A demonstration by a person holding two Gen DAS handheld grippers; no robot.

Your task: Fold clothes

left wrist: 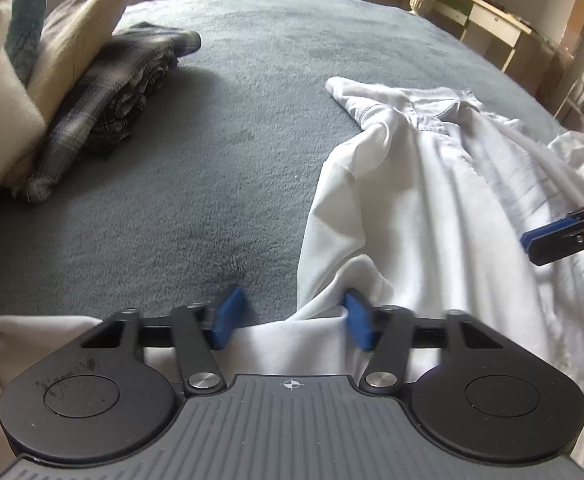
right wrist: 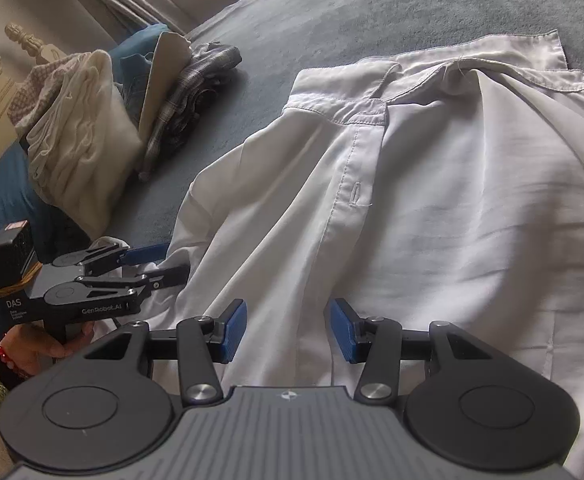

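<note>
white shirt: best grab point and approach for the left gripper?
Probably the white shirt's hem corner on the left gripper's side, from the near bed edge. There the fabric bunches into a raised ridge between its fingers; the rest lies flatter on the grey blanket.

Shirt (right wrist: 411, 200) spread on the bed (right wrist: 371, 12), clothes pile (right wrist: 104, 120) at ten o'clock from it, bedpost (right wrist: 22, 38) behind the pile
</note>
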